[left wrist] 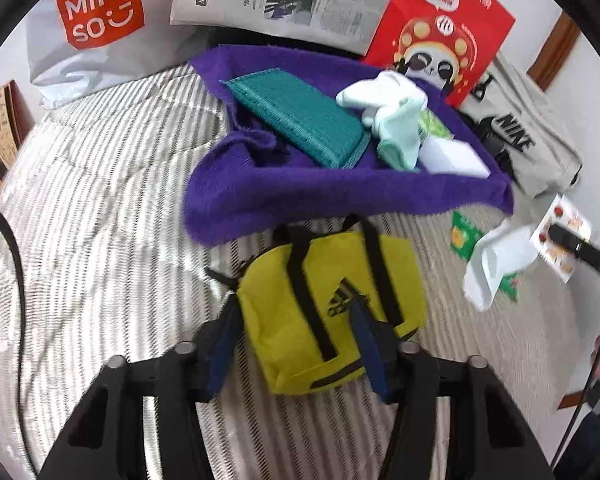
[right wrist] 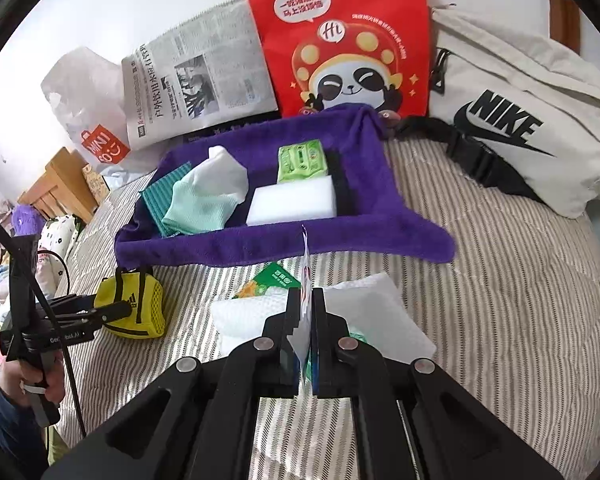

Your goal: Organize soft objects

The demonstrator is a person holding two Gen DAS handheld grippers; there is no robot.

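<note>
Where purple tray (right wrist: 236, 246) sits: sock (right wrist: 204, 200); sponge (right wrist: 292, 202)

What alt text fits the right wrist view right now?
The right gripper is shut on a thin printed sheet above a white paper towel on the striped bed. Ahead, a purple towel-lined tray holds socks, sponge and tissues.

Both wrist views face the purple tray (left wrist: 340, 196) closely

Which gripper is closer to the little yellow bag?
Left. The left gripper hovers with open jaws at the yellow bag. The right gripper is off to its side, shut on a thin packet.
</note>
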